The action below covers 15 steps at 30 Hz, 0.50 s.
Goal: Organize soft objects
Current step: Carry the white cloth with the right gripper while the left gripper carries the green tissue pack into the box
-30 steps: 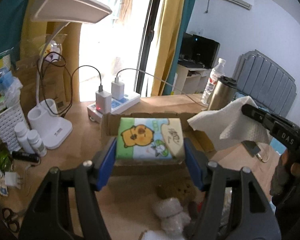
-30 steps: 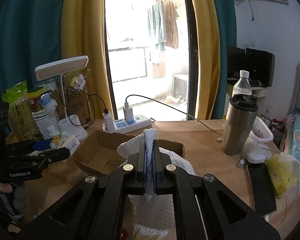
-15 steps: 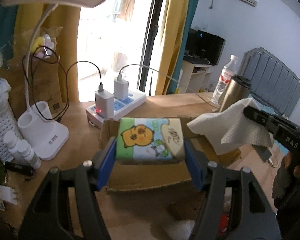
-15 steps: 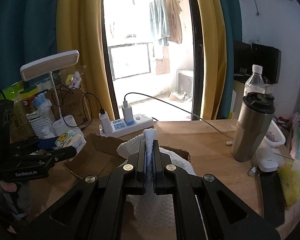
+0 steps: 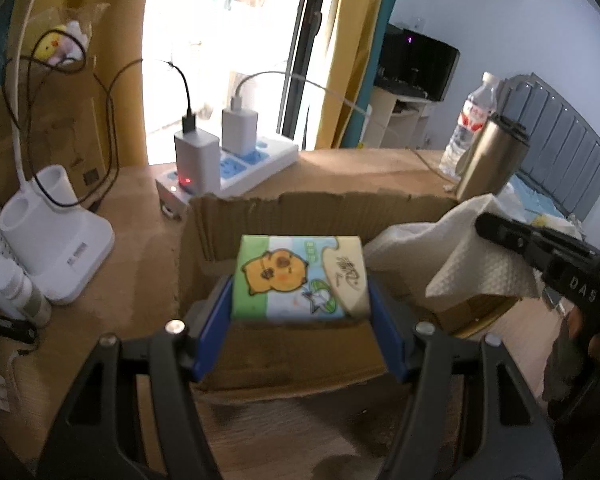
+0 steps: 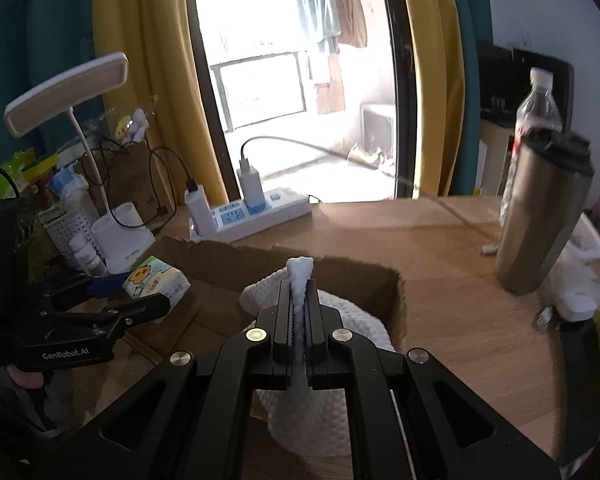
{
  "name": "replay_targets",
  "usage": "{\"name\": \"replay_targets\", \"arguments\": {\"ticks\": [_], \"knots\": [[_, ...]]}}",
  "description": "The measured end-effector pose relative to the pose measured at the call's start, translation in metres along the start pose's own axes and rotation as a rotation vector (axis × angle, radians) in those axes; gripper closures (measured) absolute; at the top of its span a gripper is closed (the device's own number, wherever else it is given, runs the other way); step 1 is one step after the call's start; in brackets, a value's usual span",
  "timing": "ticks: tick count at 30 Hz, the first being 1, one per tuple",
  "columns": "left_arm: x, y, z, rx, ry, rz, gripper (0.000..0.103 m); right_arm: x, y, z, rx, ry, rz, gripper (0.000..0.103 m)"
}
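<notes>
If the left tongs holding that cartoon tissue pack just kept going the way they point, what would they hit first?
Probably the inside of the cardboard box: the left tongs aim down into it, holding the tissue pack over its opening. Depth is hard to judge, so floor or far wall.

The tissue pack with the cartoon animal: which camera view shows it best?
The left wrist view: the tissue pack faces the camera, printed top fully visible. The right wrist view shows it small, sideways, at the left.
</notes>
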<state>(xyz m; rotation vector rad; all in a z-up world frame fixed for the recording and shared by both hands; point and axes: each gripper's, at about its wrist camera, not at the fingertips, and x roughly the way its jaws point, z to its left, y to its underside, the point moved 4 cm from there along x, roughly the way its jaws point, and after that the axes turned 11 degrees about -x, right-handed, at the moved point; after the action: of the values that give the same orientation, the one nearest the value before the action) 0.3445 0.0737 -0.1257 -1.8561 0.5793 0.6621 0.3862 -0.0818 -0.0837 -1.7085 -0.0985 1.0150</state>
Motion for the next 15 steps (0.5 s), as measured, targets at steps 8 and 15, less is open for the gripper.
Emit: {"name": "replay_targets", "arguments": {"ticks": [8, 15], "knots": [[0.012, 0.009, -0.005, 0.019, -0.008, 0.06, 0.036, 0.021, 0.012, 0.01, 0.012, -0.028, 0.084, 0.098], [0.002, 0.007, -0.008, 0.025, -0.031, 0.039, 0.035, 0.026, 0.019, 0.01, 0.033, -0.031, 0.143, 0.097]]}}
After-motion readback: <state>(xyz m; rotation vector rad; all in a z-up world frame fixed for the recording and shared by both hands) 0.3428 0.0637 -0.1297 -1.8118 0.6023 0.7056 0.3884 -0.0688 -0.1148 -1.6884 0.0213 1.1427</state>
